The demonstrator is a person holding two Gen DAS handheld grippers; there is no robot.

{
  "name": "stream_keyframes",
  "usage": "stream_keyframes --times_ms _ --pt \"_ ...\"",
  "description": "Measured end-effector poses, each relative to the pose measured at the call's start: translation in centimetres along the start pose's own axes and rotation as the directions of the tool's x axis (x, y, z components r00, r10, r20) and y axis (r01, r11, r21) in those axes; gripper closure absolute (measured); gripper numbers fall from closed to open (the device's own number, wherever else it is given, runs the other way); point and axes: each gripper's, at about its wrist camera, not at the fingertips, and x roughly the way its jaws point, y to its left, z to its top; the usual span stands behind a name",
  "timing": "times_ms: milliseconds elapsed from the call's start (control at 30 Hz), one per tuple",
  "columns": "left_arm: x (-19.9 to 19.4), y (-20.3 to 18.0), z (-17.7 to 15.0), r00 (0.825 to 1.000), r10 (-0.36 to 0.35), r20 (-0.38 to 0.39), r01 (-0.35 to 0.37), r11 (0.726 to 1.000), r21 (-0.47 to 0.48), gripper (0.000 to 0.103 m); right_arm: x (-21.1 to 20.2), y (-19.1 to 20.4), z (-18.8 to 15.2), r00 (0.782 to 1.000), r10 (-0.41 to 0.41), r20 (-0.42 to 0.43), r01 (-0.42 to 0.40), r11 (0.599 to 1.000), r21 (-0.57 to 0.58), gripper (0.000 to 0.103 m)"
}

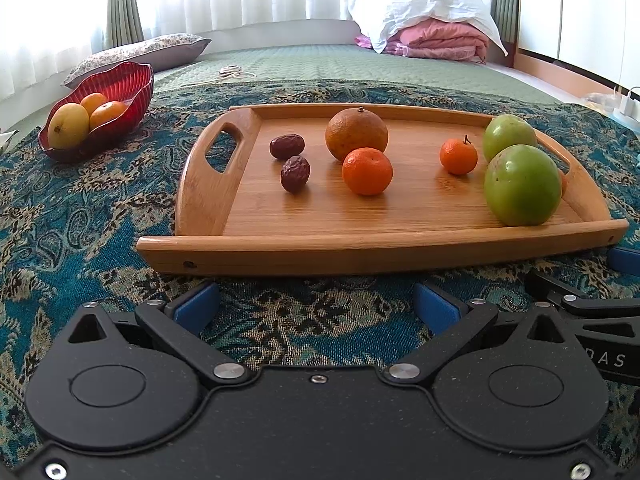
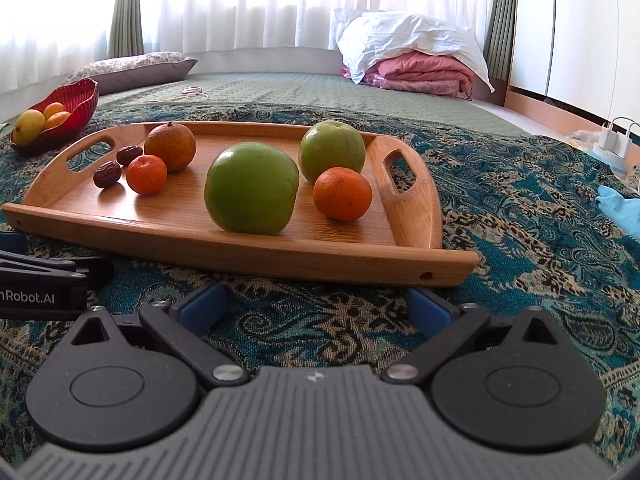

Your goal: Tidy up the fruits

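A wooden tray (image 1: 360, 254) (image 2: 240, 246) lies on a patterned blue cloth. On it are two dark dates (image 1: 295, 173) (image 2: 107, 174), a large dull orange (image 1: 356, 133) (image 2: 170, 146), small tangerines (image 1: 367, 171) (image 2: 342, 193) and two green apples (image 1: 522, 185) (image 2: 251, 188). A red bowl (image 1: 120, 84) (image 2: 82, 108) at the far left holds a yellow mango and two oranges. My left gripper (image 1: 316, 306) is open and empty, just before the tray's near edge. My right gripper (image 2: 314, 304) is open and empty, also before the tray.
The cloth covers a green quilted bed (image 1: 340, 64). A grey pillow (image 1: 160, 50) lies at the back left, folded pink bedding with a white pillow (image 1: 432, 32) at the back right. Scissors (image 1: 232, 72) lie behind the tray. A white charger (image 2: 614, 142) sits at the right.
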Motion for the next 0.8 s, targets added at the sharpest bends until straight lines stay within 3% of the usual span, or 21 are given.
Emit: stream_keyframes --times_ms 800 --pt "0.02 0.15 -0.17 1.000 -0.005 0.006 0.005 1.000 -0.006 0.000 -0.08 -0.08 -0.03 1.000 -0.001 0.003 0.001 1.000 0.003 0.000"
